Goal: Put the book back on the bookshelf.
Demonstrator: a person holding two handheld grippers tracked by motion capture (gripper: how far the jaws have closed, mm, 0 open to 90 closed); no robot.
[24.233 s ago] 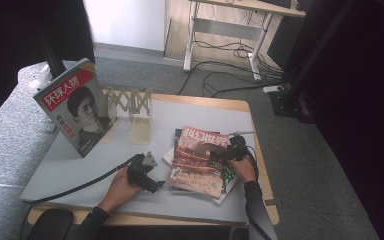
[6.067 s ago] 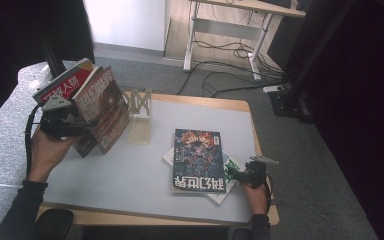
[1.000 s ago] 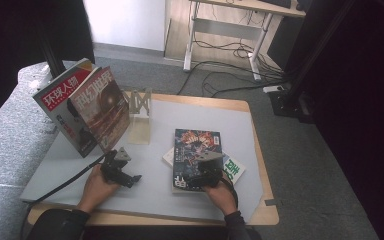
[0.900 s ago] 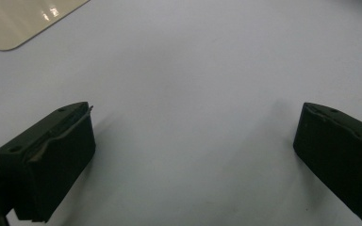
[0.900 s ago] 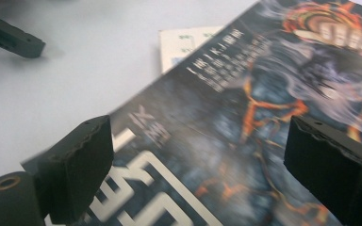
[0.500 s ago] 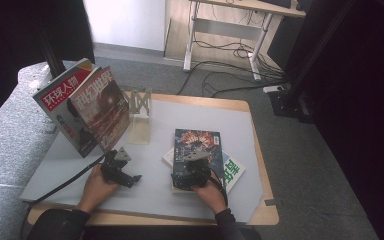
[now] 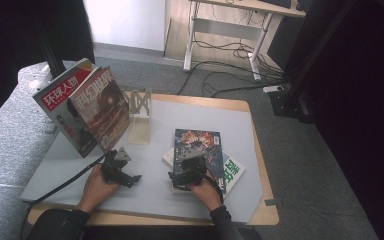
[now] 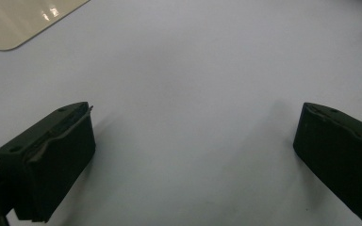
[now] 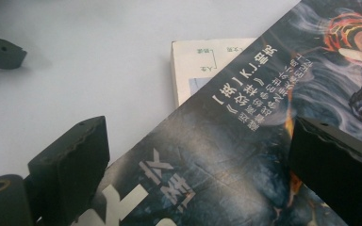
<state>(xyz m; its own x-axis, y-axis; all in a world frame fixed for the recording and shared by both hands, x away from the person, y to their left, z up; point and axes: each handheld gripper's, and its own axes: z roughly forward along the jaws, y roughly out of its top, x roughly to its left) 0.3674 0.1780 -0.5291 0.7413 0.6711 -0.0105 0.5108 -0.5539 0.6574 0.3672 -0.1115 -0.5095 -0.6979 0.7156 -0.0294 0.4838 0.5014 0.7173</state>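
Evidently the right gripper, jaws spread wide, hovers over the near-left corner of the dark-covered magazine lying on a white booklet. Best lift one cover only. Left gripper rests released on the table.

A grey carpet floor with loose cables lies beneath a wooden desk, dark surroundings.

The right claw stands wide open over a dark magazine, which overlaps a pale booklet on the white worktop.
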